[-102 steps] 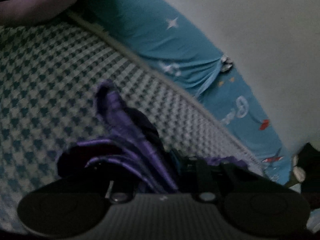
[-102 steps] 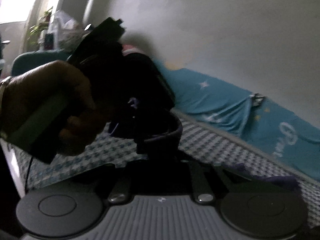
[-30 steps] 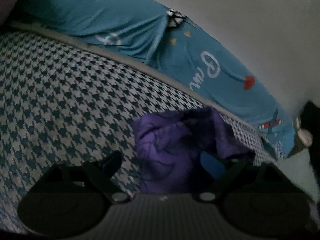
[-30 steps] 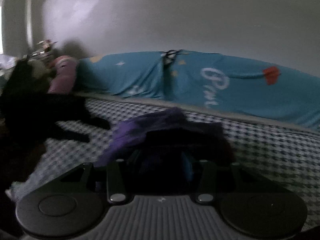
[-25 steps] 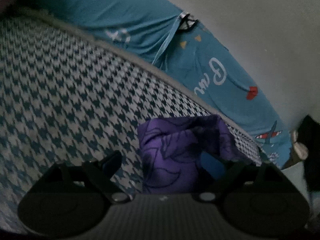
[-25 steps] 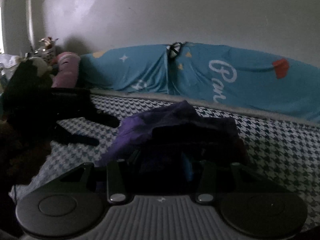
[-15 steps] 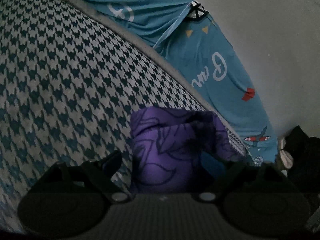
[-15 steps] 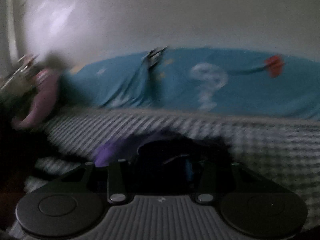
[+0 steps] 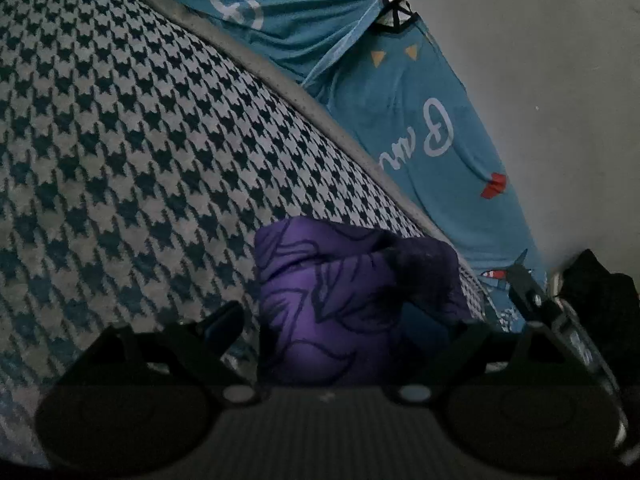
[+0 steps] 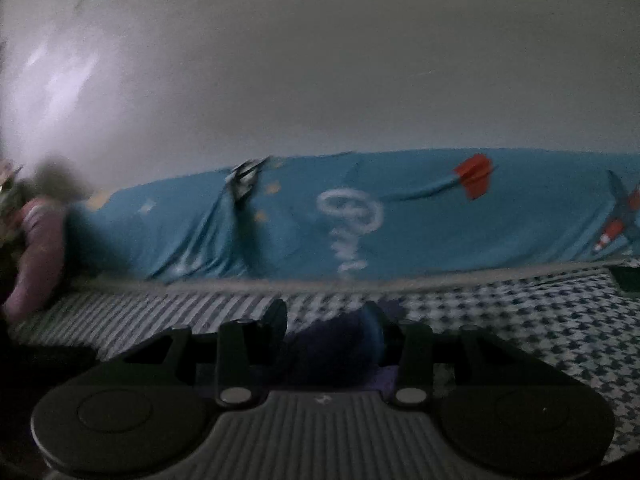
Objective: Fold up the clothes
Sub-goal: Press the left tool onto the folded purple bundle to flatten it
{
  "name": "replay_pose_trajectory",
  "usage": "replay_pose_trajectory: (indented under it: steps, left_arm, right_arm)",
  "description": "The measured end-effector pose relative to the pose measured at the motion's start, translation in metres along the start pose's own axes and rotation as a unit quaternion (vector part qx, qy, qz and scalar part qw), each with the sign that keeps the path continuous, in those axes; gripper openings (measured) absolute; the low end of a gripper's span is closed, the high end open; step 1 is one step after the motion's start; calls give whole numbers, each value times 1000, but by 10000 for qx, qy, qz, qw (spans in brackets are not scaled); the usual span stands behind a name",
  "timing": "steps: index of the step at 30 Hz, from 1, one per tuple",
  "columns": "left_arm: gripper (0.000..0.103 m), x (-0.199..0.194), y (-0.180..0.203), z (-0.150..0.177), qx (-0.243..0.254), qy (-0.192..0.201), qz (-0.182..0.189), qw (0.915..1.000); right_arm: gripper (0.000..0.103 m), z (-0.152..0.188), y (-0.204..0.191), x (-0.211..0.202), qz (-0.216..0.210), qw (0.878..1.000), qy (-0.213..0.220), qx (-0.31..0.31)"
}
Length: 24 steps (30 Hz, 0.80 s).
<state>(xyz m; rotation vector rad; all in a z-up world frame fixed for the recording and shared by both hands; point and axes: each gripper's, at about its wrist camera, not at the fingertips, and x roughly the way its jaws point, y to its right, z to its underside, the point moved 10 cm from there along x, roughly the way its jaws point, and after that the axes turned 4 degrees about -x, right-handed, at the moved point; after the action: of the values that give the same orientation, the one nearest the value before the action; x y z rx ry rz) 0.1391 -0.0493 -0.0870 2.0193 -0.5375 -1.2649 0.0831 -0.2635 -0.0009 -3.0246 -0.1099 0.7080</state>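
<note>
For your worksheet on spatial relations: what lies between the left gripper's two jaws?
The purple garment, bunched on the houndstooth bedcover, fills the gap in the left gripper, seen in the left wrist view.

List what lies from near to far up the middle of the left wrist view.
Left gripper → purple garment → houndstooth bedcover → blue printed sheet → pale wall.

right view blurred | purple garment (image 10: 336,344) mostly hidden behind right gripper (image 10: 326,330)
</note>
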Motion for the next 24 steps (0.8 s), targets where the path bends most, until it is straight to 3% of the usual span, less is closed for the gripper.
replay_pose_trajectory:
  steps: [8,14,17,24]
  left_arm:
    - [90,11,0,-6,181,24,-109,9998]
    - [90,16,1,-8,308,-112,-33,9995]
    - [89,18,0,-6,356,-216,-30,9991]
    - [88,22,-2,-2,317,-462,113,9984]
  right_arm:
    - [42,47,-42,-39,-547,9957,-636,-388]
    - [42,82,-86,-77,-995,9890,-822,-716]
    - [42,93,-111,-87,-1220,9818,-838,-1191]
    - [42,116,-144,-87,-1169,9683,-824,-2047]
